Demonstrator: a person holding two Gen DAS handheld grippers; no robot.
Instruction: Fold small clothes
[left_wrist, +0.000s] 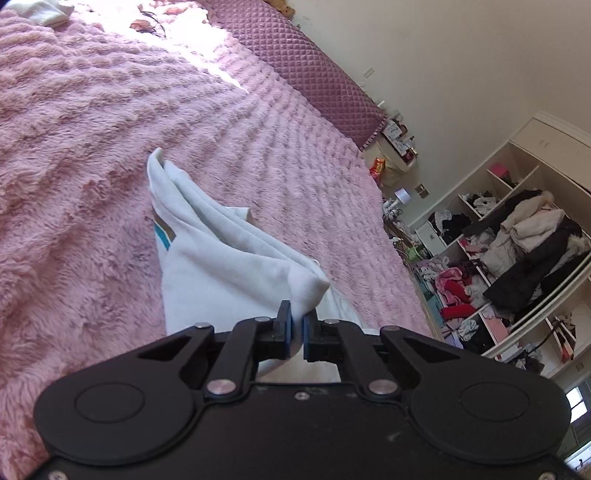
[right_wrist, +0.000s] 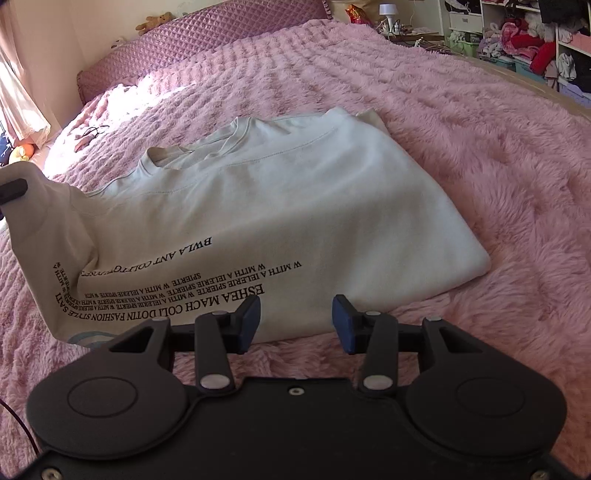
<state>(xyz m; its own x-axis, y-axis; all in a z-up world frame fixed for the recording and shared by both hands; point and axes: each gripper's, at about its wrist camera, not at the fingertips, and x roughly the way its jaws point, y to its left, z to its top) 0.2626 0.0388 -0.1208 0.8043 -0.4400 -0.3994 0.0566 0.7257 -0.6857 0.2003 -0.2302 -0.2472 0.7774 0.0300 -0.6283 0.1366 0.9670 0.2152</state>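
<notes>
Pinching a gathered edge of the cream printed T-shirt in your left gripper, you have its body just ahead of your spread, empty right gripper on the pink plush bedspread, collar at the far end.

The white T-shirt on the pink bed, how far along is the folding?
Done: the T-shirt's right side already looks folded under, a neat edge on the blanket. In hand: the left gripper is shut on a bunched piece, lifting the left side. Left: lay that side over and fold again; the right gripper is open, empty.
</notes>
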